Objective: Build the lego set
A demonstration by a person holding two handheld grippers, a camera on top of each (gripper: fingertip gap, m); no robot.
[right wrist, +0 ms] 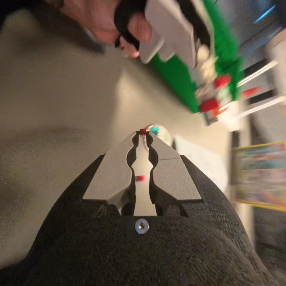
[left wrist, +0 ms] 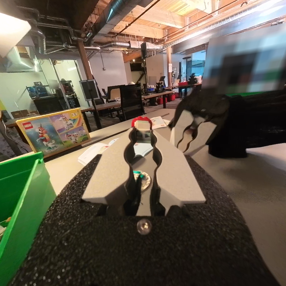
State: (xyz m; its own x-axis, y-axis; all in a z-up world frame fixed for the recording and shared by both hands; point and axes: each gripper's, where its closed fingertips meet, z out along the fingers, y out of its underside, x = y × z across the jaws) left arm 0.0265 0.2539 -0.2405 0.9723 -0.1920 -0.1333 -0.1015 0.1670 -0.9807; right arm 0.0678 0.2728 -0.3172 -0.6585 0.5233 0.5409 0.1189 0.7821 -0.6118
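Grippers level: left (left wrist: pixel 143 131) clamps assembly (left wrist: pixel 143 123); right (right wrist: pixel 142 133) pinches red brick (right wrist: pixel 142 131).

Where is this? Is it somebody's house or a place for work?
Most likely a place for work, an open office or workshop. Long desks stand in rows, bare metal ducts run under a wooden ceiling, and a glass-walled room sits at the back. The Lego box stands on a grey table.

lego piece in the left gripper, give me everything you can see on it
The small lego assembly sits pinched at the tips of the left gripper, held above the table. A red arched piece tops it, with pale white and light green layers beneath; all look like glossy plastic. Its lower part is hidden between the grey fingers. Nothing else touches it.
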